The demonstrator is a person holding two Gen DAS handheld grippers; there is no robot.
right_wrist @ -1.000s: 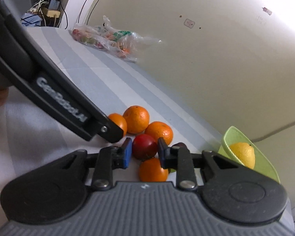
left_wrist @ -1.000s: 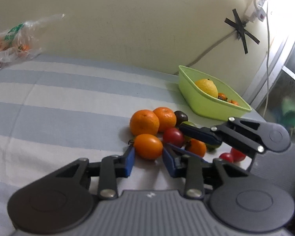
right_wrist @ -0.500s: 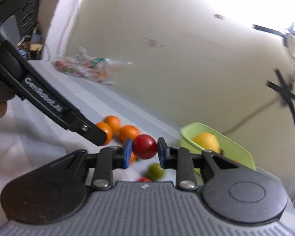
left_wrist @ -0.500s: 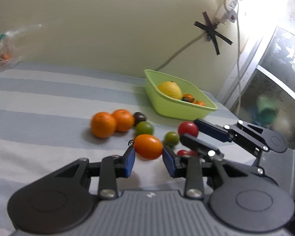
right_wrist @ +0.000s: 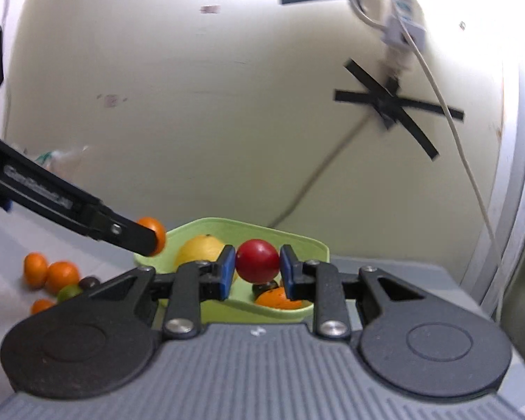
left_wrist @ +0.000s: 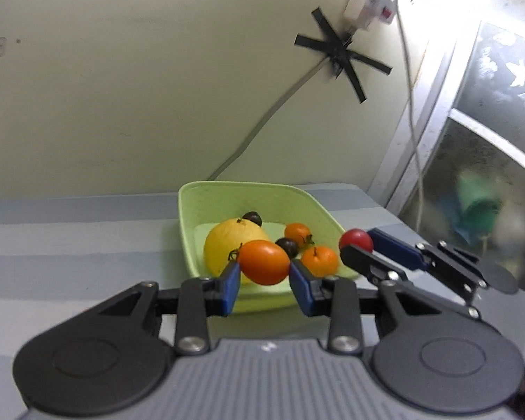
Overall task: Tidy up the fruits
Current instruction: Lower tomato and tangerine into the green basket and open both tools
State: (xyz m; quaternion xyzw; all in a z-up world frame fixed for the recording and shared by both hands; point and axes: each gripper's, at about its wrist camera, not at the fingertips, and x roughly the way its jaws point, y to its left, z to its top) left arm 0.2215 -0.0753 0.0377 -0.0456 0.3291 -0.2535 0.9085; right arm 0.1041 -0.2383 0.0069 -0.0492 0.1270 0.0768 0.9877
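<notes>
Over green tub (left_wrist: 192, 231): oval orange tomato (left_wrist: 264, 261), round glossy red tomato (right_wrist: 257, 260), both gripped.

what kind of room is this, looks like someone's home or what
Probably a home room: a striped cloth on the surface, a power strip and taped cable on a plain wall, and a green fruit basin.

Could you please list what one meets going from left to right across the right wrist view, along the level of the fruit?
Loose oranges on the cloth → orange tomato held by the left gripper → yellow citrus in the green basket → red tomato held by the right gripper → basket's right rim.
</notes>
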